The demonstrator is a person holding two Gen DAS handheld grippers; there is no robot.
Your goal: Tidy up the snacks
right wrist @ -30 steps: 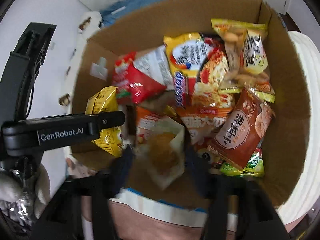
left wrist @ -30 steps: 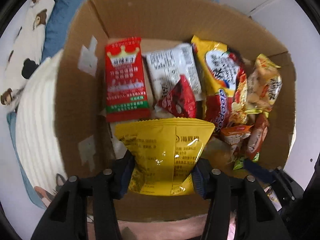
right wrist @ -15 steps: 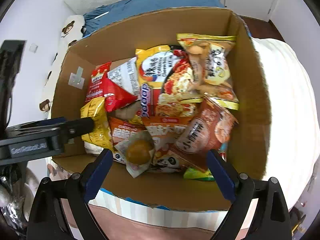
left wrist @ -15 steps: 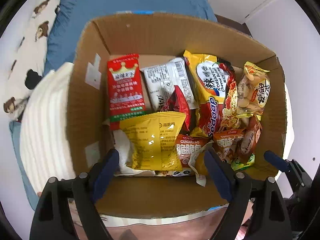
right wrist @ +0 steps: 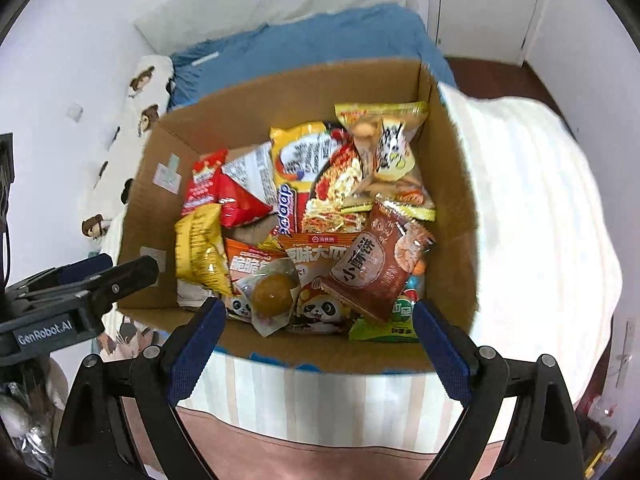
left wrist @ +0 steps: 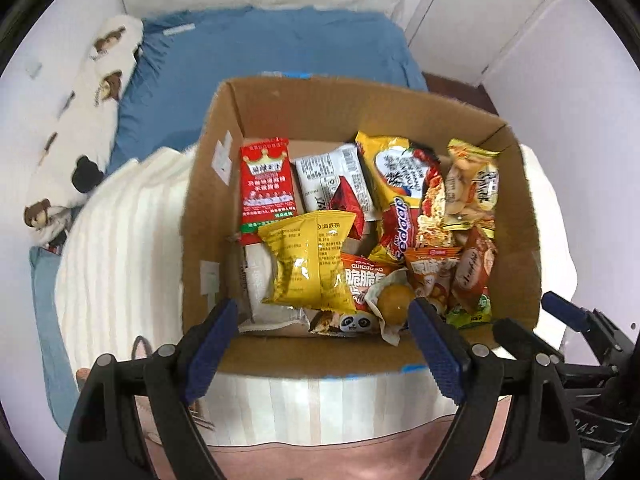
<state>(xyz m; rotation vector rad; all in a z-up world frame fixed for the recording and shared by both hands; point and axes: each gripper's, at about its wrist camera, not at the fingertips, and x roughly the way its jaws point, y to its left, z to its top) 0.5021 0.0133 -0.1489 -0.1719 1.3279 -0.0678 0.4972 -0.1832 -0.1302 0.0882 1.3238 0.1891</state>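
1. While both tools hang over the box (left wrist: 516,216), nothing is held: the left tool (left wrist: 320,342) is seen spread wide with empty jaws, and the right tool (right wrist: 316,340) likewise.
2. The snacks are packed inside the box, which rests on the bed (left wrist: 280,44) against a white blanket (left wrist: 120,240). The yellow bag (left wrist: 310,260) lies near the left wall, the wrapped bun (right wrist: 272,290) at the near edge, and the brown pack (right wrist: 370,268) to its right.
3. The step in hand is judged to be a retreat after a drop. It is best done by lifting straight up until the fingers are clear of the rim, so that no packet is snagged or dragged out.
4. Against the frame a second ago, the yellow bag, then pinched by the left tool, is now released and lying in the box; its jaws have just been opening.
5. The bun, then between the right tool's jaws, now rests on the pile. More of the bed is shown, as both tools have been raised.
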